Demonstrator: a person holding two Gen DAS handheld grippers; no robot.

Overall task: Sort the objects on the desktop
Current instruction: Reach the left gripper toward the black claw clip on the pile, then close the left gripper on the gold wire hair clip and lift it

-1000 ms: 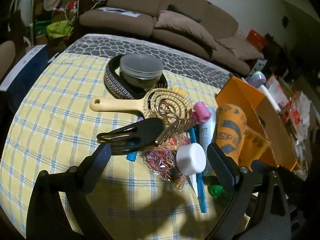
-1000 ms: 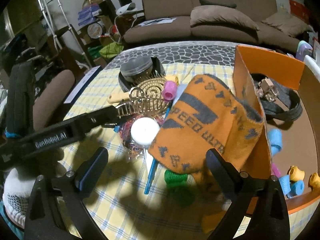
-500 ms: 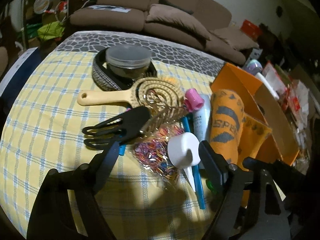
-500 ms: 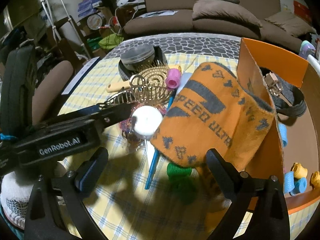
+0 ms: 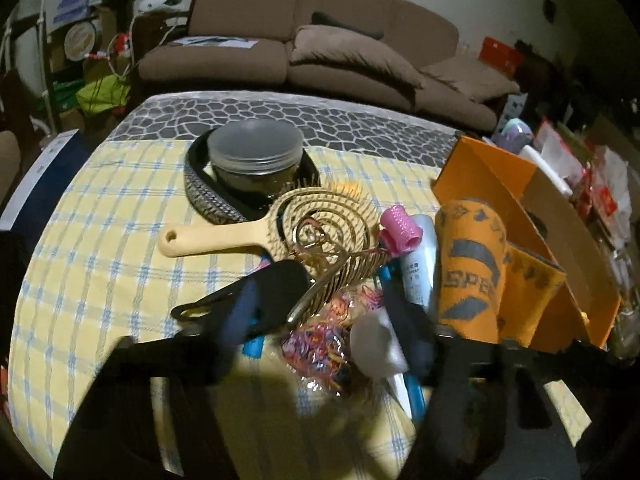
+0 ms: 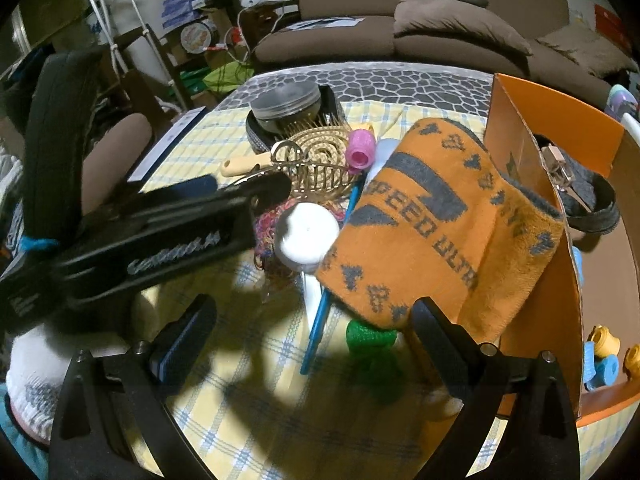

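Observation:
A pile of hair things lies on the checked cloth. My left gripper (image 5: pixel 324 324) hovers low over it with its jaws closing. Between them lie a bag of coloured hair ties (image 5: pixel 320 344) and a white cap (image 5: pixel 372 344). Its blurred fingers overlap a black claw clip (image 5: pixel 276 288) and the cap; no firm grip shows. In the right wrist view my right gripper (image 6: pixel 312 330) is open. It stands over a blue stick (image 6: pixel 320 320) and a green roller (image 6: pixel 372 340), holding nothing. An orange towel (image 6: pixel 440 220) drapes over the wall of an orange box (image 6: pixel 552 128).
Behind the pile lie a wooden hairbrush (image 5: pixel 224 236), a gold comb clip (image 5: pixel 340 276), a pink roller (image 5: pixel 400 232), a white tube (image 5: pixel 420 264) and a lidded jar (image 5: pixel 256 156) inside a headband (image 5: pixel 204 196). Belt and small rollers (image 6: pixel 600 356) lie in the box. A sofa (image 5: pixel 320 52) stands beyond.
My left gripper's jaws have narrowed and it has crept forward and down onto the bag of hair ties and the white cap. The right gripper has stayed put.

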